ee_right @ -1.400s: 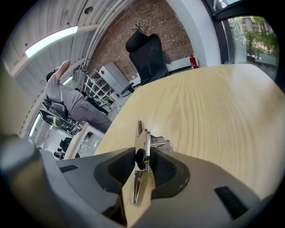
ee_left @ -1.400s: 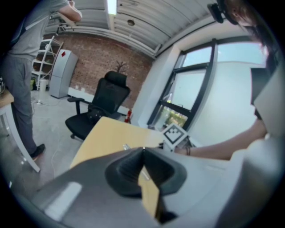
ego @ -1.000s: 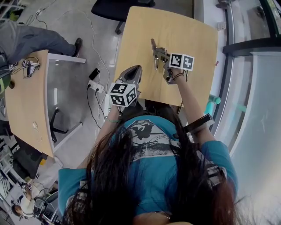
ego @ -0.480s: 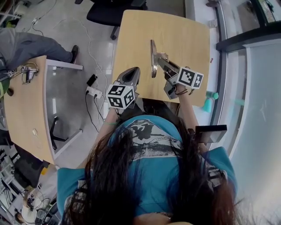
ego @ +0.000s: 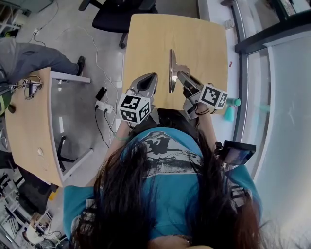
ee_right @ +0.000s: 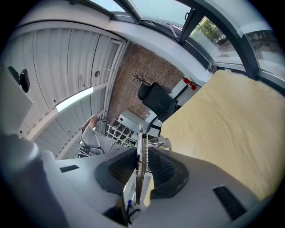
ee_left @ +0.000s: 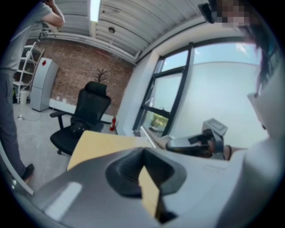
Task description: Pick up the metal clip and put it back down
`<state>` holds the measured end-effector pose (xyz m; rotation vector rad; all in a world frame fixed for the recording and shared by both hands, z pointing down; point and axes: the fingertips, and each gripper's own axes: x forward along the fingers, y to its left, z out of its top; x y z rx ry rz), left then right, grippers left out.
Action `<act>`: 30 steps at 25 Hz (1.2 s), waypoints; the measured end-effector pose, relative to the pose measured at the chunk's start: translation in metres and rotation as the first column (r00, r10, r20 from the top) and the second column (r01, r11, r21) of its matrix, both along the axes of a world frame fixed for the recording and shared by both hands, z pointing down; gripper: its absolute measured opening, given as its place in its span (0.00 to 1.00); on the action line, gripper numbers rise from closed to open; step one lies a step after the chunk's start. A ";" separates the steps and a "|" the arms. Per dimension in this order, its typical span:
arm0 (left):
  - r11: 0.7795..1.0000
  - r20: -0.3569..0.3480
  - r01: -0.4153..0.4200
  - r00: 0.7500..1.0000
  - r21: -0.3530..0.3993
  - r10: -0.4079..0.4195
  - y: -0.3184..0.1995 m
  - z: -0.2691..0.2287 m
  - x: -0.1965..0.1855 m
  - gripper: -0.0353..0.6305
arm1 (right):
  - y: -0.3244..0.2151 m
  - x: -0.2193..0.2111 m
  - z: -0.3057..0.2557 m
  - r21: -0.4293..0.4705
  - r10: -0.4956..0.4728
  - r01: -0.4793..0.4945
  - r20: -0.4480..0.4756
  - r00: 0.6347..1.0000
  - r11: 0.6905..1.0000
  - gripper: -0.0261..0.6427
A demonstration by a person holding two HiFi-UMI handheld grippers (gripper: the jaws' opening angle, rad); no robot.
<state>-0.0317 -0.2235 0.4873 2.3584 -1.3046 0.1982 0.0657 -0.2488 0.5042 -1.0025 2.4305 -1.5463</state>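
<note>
Frame centre: the right gripper (ego: 182, 76) clamps the metal clip (ego: 171, 68) over the wooden table (ego: 204, 44). The left gripper (ego: 146, 82) is closed and empty just left. A black chair (ego: 116, 12) stands at the top.

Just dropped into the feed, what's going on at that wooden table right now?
A person stands over the wooden table with a hand-held gripper in each hand. The right gripper is shut on the metal clip and holds it on edge, apparently clear of the tabletop. The left gripper hangs beside it, shut with nothing in it. The clip is not yet set back down.
</note>
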 end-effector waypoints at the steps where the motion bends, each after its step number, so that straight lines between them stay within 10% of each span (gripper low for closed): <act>1: 1.000 0.006 -0.009 1.000 -0.001 0.009 0.000 0.001 0.002 0.06 | -0.001 0.000 0.000 -0.002 0.003 -0.003 0.000 1.000 1.000 0.18; 30: 0.997 0.007 0.041 0.999 -0.060 -0.040 -0.005 0.022 -0.007 0.06 | -0.042 -0.003 0.041 -0.026 -0.079 0.076 -0.121 0.990 0.997 0.18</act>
